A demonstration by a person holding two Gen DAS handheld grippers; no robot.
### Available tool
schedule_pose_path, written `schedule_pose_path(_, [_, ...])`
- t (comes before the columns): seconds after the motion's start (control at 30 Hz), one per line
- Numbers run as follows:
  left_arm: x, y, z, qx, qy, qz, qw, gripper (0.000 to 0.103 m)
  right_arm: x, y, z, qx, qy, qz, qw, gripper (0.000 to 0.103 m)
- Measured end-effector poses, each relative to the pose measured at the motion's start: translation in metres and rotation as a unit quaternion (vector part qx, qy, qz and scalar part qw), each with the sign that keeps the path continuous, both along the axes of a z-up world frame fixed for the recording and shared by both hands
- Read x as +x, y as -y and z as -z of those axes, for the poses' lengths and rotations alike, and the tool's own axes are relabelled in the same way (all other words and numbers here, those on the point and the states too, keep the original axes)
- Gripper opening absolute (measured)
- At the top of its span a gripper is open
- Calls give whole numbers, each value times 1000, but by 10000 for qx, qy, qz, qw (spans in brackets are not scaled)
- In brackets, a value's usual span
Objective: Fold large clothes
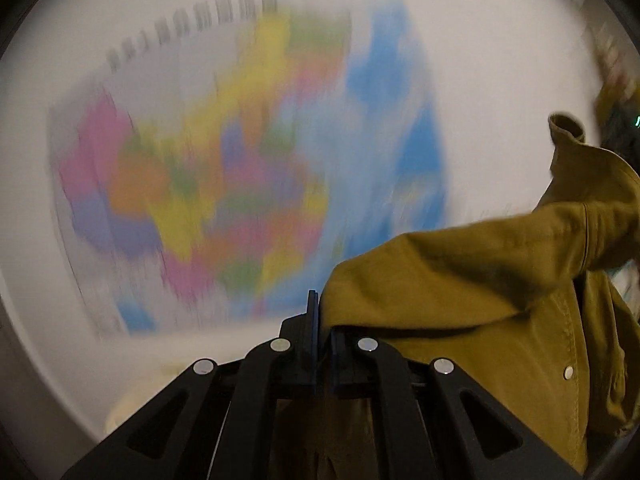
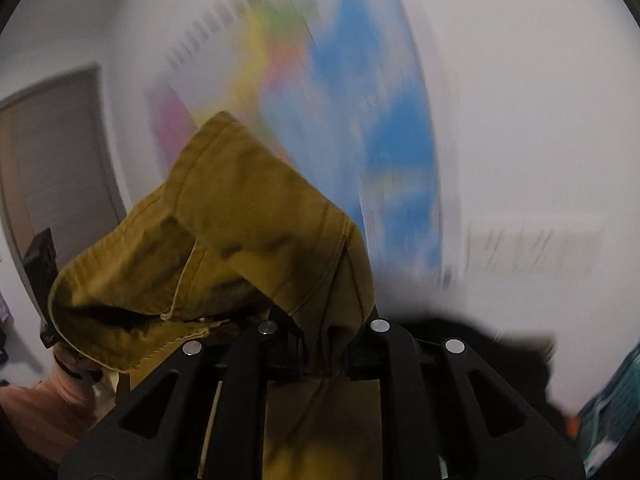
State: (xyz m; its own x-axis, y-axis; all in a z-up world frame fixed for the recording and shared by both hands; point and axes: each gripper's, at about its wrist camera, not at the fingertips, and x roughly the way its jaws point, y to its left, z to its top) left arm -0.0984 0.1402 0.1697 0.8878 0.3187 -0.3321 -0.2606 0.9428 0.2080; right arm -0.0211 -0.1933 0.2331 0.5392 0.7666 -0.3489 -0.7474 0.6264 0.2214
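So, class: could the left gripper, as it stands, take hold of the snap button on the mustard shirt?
Probably not yet. The left gripper is already shut on a fold of the mustard shirt, so it has no free jaws. The snap button lies off to its right on hanging cloth, otherwise unobstructed.

Motion-blurred wall map (image 1: 248, 168) behind

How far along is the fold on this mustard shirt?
Done: only the pickup. The left gripper is shut on the mustard shirt, and the right gripper pinches it too. In hand: it is held up in front of the wall map, bunched. Left: laying it flat and every fold.
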Motion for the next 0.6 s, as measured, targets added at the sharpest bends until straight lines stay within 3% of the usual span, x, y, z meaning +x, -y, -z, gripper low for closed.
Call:
schedule_pose_path(0.1, [69, -35, 77, -456, -967, -226, 9940, 3, 84, -50, 95, -542, -1098, -4, 9925, 13])
schedule_pose_path(0.2, [118, -57, 135, -696, -1604, -351, 9840, 2, 129, -87, 165, -997, -1715, 116, 9801, 13])
schedule_pose_path(0.27, [133, -66, 154, -814, -1860, -387, 9784, 2, 150, -95, 190, -1006, -2022, 95, 9741, 13])
schedule_pose_path(0.33, [151, -88, 166, -1187, -2178, -615, 9668, 5, 169, -92, 195, -875, -2316, 166, 9687, 18])
schedule_pose_path(0.37, [154, -95, 171, -1280, -2313, -699, 9619, 7, 176, -89, 195, -882, -2379, 250, 9670, 31])
schedule_pose_path(0.4, [162, -103, 176, -1341, -2442, -717, 9577, 14, 188, -87, 193, -987, -2404, 446, 9646, 52])
schedule_pose_path(0.43, [161, -107, 174, -1319, -2506, -713, 9564, 30, 188, -87, 193, -1139, -2435, 652, 9610, 62])
schedule_pose_path(0.47, [162, -110, 176, -1324, -2593, -745, 9538, 40, 192, -83, 196, -1253, -2561, 829, 9549, 71])
schedule_pose_path(0.5, [161, -114, 175, -1432, -2640, -653, 9516, 46, 192, -78, 196, -1176, -2613, 795, 9548, 70])
schedule_pose_path(0.53, [155, -117, 172, -1502, -2598, -504, 9526, 46, 189, -72, 194, -1076, -2600, 717, 9569, 73])
schedule_pose_path(0.57, [145, -118, 170, -1503, -2492, -385, 9559, 48, 184, -63, 191, -1010, -2554, 681, 9591, 82])
schedule_pose_path(0.6, [137, -115, 164, -1511, -2406, -263, 9584, 54, 175, -52, 186, -960, -2480, 693, 9615, 88])
